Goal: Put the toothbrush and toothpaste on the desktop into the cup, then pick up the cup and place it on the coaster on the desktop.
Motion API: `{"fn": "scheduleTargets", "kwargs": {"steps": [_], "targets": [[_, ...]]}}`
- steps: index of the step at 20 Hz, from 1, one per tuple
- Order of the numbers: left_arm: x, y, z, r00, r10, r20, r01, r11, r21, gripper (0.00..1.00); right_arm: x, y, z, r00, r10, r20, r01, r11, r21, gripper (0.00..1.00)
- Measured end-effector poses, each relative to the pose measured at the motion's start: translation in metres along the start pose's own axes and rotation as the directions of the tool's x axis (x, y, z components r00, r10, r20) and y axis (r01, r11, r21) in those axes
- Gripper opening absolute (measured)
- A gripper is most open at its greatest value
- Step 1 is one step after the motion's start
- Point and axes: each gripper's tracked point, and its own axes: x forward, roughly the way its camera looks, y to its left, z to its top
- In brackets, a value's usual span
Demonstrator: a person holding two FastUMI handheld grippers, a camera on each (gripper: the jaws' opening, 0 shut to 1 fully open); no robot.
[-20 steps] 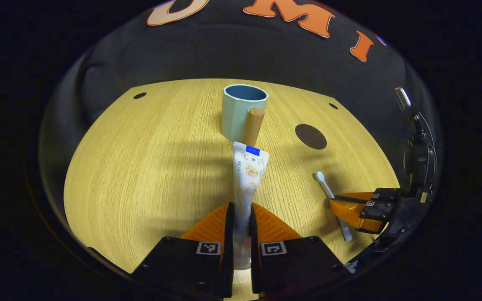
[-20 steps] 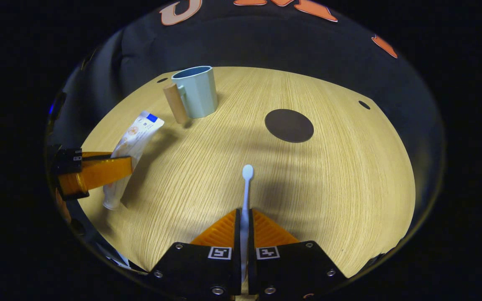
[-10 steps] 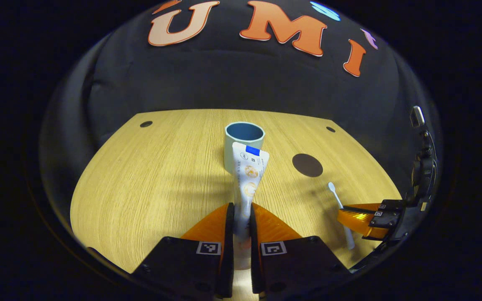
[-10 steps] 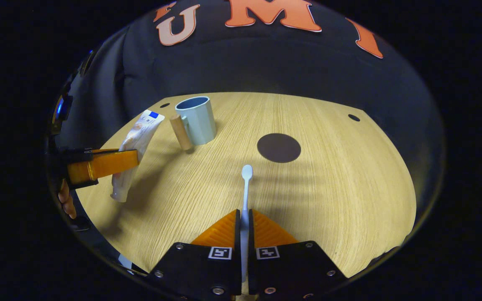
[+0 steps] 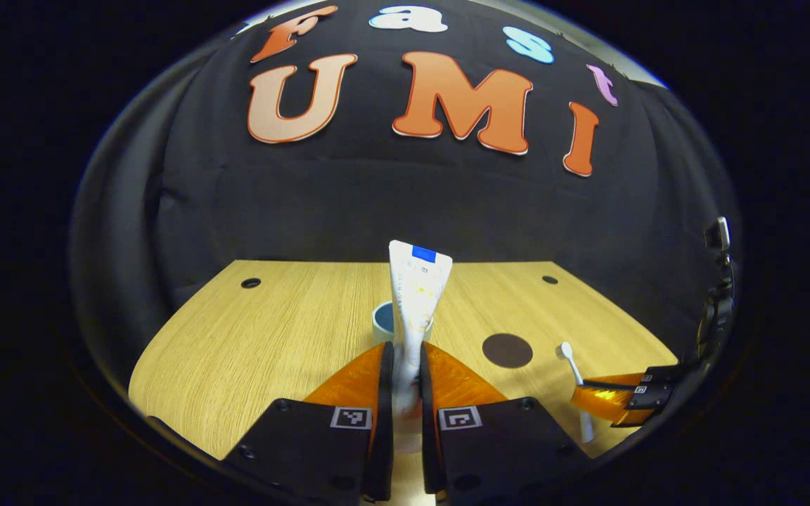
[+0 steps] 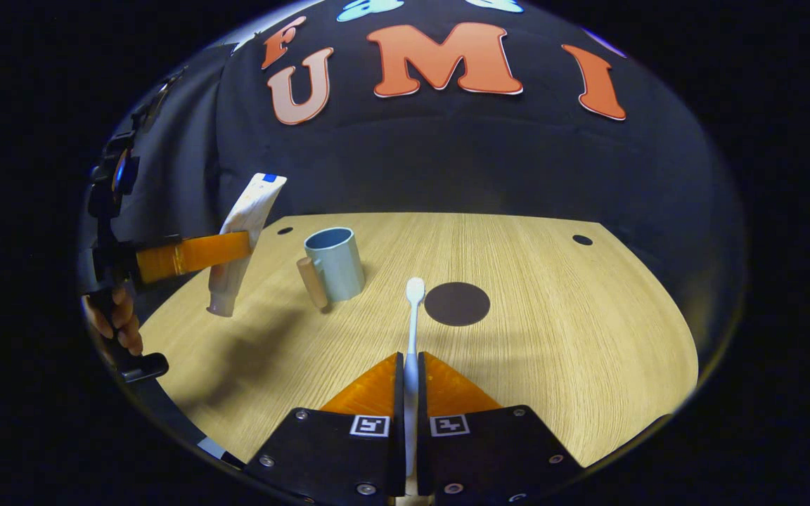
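Observation:
My left gripper (image 5: pixel 405 351) is shut on a white toothpaste tube (image 5: pixel 415 295), held upright in the air above the desk, crimped end up. In the right gripper view that tube (image 6: pixel 243 232) hangs at the left in the left gripper (image 6: pixel 229 249), cap end down. My right gripper (image 6: pixel 410 362) is shut on a white toothbrush (image 6: pixel 413 309), head pointing forward, raised off the desk. In the left gripper view the toothbrush (image 5: pixel 572 365) sits in the right gripper (image 5: pixel 588 390) at the right. A light blue cup (image 6: pixel 335 263) with a wooden handle (image 6: pixel 311 282) stands upright; the tube half hides the cup (image 5: pixel 382 320). A dark round coaster (image 6: pixel 456 303) lies right of it.
The wooden desktop (image 6: pixel 553 337) has small dark holes near its far corners (image 6: pixel 582 239). A hand (image 6: pixel 113 323) holds the left gripper's grip at the left edge of the right gripper view. The booth's black cloth wall rises behind the desk.
Both grippers have risen and tilted up with their loads. The toothpaste went from low over the desk to upright in the air, and the toothbrush came off the desk. Cup and coaster look farther off.

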Motion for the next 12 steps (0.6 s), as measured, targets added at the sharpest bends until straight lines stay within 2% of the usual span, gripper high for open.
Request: {"fn": "scheduleTargets", "kwargs": {"steps": [4, 8, 10, 12], "targets": [[0.009, -0.002, 0.033, 0.993, -0.017, 0.120, 0.024, 0.998, -0.051, 0.21, -0.001, 0.001, 0.009, 0.999, 0.014, 0.050, -0.014, 1.000, 0.004, 0.07], [0.022, -0.001, 0.070, 0.967, -0.011, 0.254, 0.026, 0.998, -0.054, 0.20, -0.003, -0.002, 0.026, 0.993, 0.023, 0.118, -0.025, 1.000, 0.017, 0.07], [0.031, 0.004, 0.078, 0.959, 0.006, 0.284, 0.013, 0.998, -0.066, 0.21, -0.004, -0.004, 0.033, 0.990, 0.038, 0.138, -0.039, 0.999, 0.002, 0.06], [0.037, 0.005, 0.085, 0.951, 0.001, 0.309, 0.028, 0.996, -0.089, 0.20, -0.005, -0.012, 0.042, 0.985, 0.021, 0.172, -0.017, 1.000, -0.024, 0.07]]}}
